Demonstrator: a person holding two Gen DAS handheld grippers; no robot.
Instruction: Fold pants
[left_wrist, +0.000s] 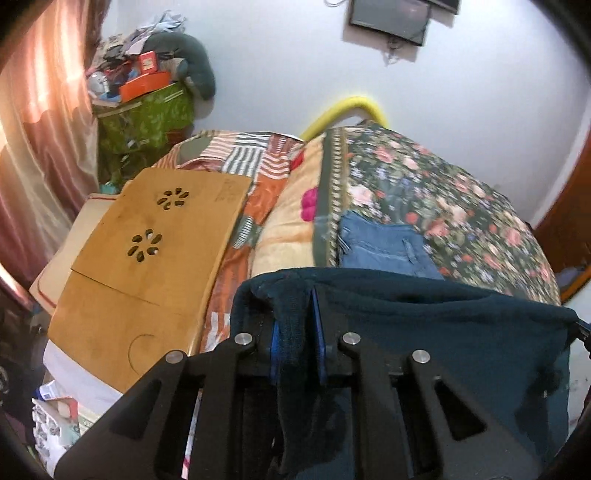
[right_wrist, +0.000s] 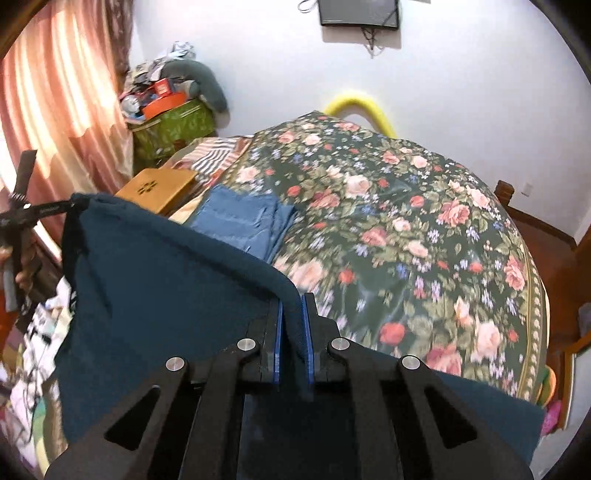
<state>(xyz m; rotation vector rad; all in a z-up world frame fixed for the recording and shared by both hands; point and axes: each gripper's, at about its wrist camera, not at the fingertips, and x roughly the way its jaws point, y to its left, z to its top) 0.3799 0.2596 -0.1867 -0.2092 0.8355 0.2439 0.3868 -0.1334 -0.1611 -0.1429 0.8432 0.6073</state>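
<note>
Floral bedspread (right_wrist: 406, 221) behind, both grippers angled down, clamping teal pants (right_wrist: 166, 288)

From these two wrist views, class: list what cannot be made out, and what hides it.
- Dark teal pants: lower part, both views; the grippers and frame edge hide it.
- Folded blue garment: near end, both views; behind the pants.
- Wall screen: top, both views; cut by frame edge.

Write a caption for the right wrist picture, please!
Right tongs pinch dark teal pants above a flowery bedspread.
</note>
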